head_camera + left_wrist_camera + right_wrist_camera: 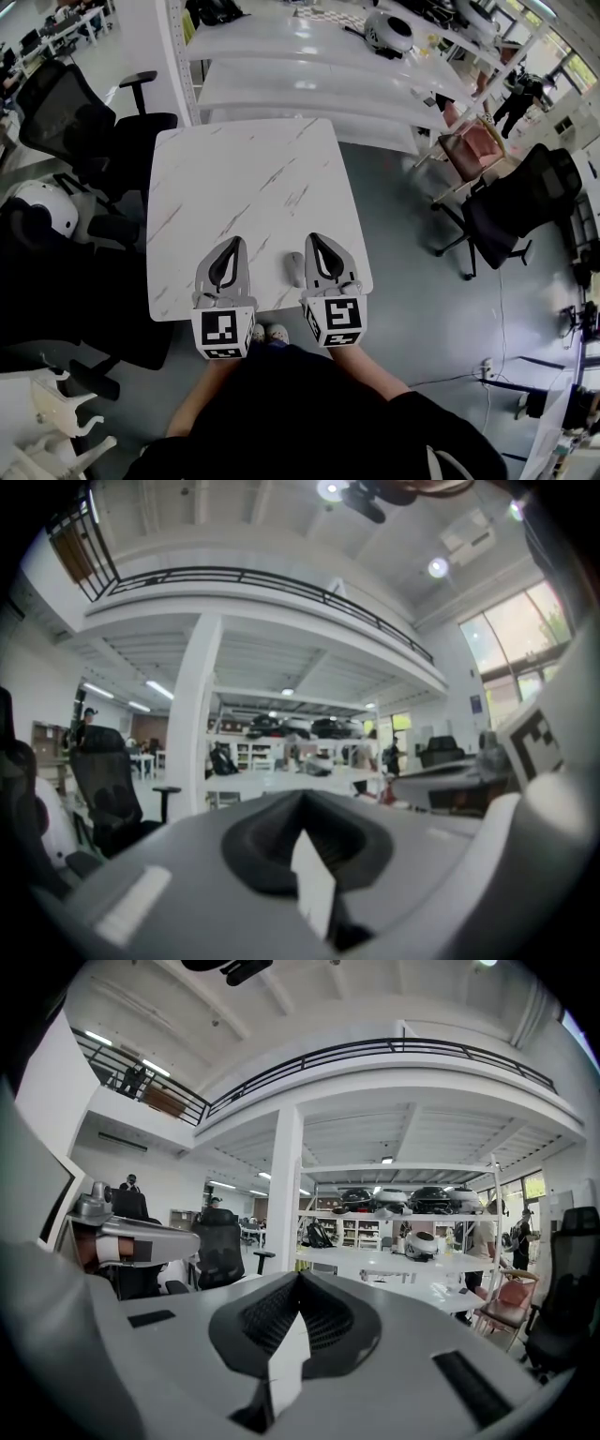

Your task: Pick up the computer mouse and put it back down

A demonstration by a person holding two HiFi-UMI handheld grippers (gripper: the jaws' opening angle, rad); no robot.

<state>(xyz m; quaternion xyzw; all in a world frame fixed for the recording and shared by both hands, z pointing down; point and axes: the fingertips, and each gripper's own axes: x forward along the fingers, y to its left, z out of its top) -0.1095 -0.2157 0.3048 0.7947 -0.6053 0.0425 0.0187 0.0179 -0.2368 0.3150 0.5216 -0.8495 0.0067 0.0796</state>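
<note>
Left gripper [235, 241] and right gripper [315, 236], both grey with a black-and-white marker cube at the back, are hovering side by side over the near edge of the table and pointing away from the person. Each gripper's own view is showing its tongs pressed together tip to tip, clamping nothing.

The one small grey computer mouse [295, 269] is lying flat on the table, in the gap between the two grippers and just beside the right one.

The surface is a square white table top with grey marble veining [253, 178].

Surroundings, counted:
- Two black mesh office chairs are flanking the table, one close on the left [66, 122] and one well apart on the right [516, 202].
- One pink chair [472, 150] is standing beyond the table on the right.
- There are two white helmets, one at the left [42, 208] and one on the long white tables [309, 89] behind.

The room is an open hall with a grey floor [412, 272]. A white pillar [284, 1194] is holding up a railed mezzanine [375, 1049].
</note>
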